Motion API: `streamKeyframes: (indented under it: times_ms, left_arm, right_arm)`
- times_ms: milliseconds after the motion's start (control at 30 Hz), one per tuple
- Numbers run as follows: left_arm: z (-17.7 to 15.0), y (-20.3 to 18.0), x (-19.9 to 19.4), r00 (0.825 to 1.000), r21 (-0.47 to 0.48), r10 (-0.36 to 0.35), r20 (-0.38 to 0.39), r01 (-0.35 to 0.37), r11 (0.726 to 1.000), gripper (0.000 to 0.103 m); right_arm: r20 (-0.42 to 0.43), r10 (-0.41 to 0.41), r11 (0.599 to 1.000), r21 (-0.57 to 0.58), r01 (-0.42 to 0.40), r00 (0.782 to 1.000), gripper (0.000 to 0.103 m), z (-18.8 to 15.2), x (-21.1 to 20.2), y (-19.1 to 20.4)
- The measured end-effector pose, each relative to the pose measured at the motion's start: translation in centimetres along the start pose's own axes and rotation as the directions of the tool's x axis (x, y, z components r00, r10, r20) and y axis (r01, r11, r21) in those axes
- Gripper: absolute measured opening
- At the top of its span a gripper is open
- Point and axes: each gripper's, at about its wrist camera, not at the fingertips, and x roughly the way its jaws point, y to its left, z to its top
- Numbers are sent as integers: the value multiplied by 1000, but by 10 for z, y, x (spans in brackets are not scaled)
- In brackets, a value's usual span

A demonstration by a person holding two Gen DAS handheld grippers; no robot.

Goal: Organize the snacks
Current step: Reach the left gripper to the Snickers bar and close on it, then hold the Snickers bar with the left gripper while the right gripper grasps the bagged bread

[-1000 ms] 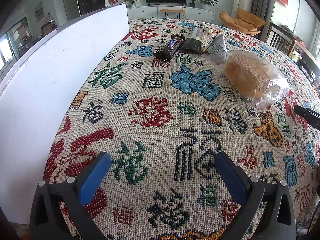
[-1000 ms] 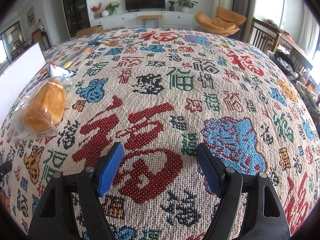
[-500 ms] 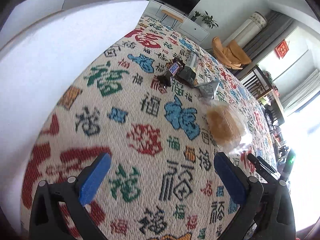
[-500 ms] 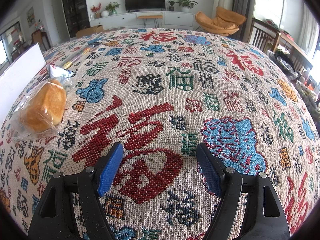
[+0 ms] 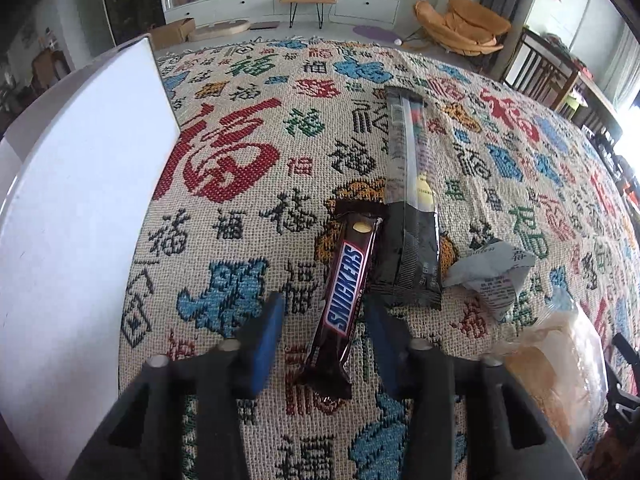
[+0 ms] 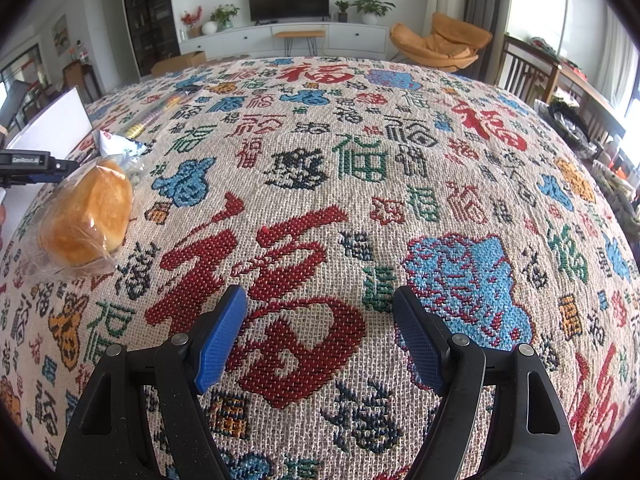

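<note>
One Snickers bar (image 5: 346, 288), one black packet (image 5: 412, 240), one bagged bun (image 6: 86, 220), one crumpled wrapper (image 5: 496, 272).

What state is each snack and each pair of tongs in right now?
Snickers bar: wrapped, flat on the cloth, between the left tongs' pads.
Left tongs: closing around the bar, pads not yet pressing.
Right tongs: open, empty.
Black snack packet: sealed, lying flat.
Bread bun: bagged, untouched.
Grey wrapper: crumpled.

Snickers bar (image 5: 347, 295) left of the long packet (image 5: 410, 216) — both on the tablecloth (image 5: 248, 200).
</note>
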Motion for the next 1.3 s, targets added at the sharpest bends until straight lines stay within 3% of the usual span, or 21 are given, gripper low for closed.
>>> streamKeyframes:
  times_ms: [33, 67, 167, 300, 467, 500, 533, 567, 633, 767, 900, 967, 1033, 1100, 1200, 1300]
  left_arm:
    - [-2, -1, -2, 1000, 12, 9, 14, -9, 1000, 18]
    - [-4, 0, -3, 1000, 8, -7, 7, 7, 1000, 17]
    - [-26, 6, -17, 999, -40, -50, -2, 50, 998, 17]
    - [-88, 7, -51, 997, -81, -75, -21, 73, 994, 17]
    - [-162, -4, -85, 998, -77, -53, -21, 52, 996, 19]
    - [-170, -8, -88, 999, -69, -38, -9, 37, 997, 21]
    - [-175, -12, -90, 1000, -58, -18, 1, 18, 998, 37]
    - [-178, -15, -90, 1000, -48, -1, 8, 1, 999, 69]
    - [-179, -19, -90, 998, -49, 41, 42, -39, 998, 94]
    - [-177, -18, -79, 999, -74, 25, 43, -22, 997, 94]
    - [-188, -28, -77, 989, -16, 97, 112, -96, 995, 95]
    - [-189, -25, -78, 990, -23, 90, 110, -88, 996, 97]
    - [-189, -21, -77, 991, -34, 88, 105, -85, 996, 100]
    - [-189, -21, -77, 990, -35, 92, 105, -88, 995, 101]
    - [-190, -21, -77, 990, -34, 91, 104, -88, 996, 101]
    - [-191, -21, -77, 990, -34, 92, 104, -89, 995, 101]
  right_arm:
    - [0, 0, 1000, 0, 0, 1000, 79, 0, 0, 0]
    - [0, 0, 1000, 0, 0, 1000, 79, 0, 0, 0]
    - [0, 1, 1000, 1, -1, 1000, 79, 0, 0, 0]
    - [0, 2, 1000, 2, -2, 1000, 79, 0, 1, 0]
    - [0, 1, 1000, 1, -1, 1000, 79, 0, 1, -1]
    - [0, 1, 1000, 2, -1, 1000, 79, 0, 1, 0]
    - [0, 1, 1000, 1, -1, 1000, 79, 0, 1, 0]
    - [0, 1, 1000, 2, -1, 1000, 79, 0, 1, 0]
    - [0, 1, 1000, 2, -1, 1000, 79, 0, 1, 0]
    - [0, 3, 1000, 3, -3, 1000, 79, 0, 1, -1]
    - [4, 13, 1000, 11, -13, 1000, 79, 0, 1, -2]
    - [11, 81, 995, 56, -81, 997, 80, 1, -1, -6]
    - [13, 205, 971, 120, -205, 979, 80, 7, -6, -4]
    - [33, 277, 951, 133, -279, 960, 80, 20, -15, 8]
    - [46, 352, 929, 104, -355, 935, 80, 48, -21, 35]
    - [0, 385, 921, 65, -384, 923, 80, 72, -16, 64]
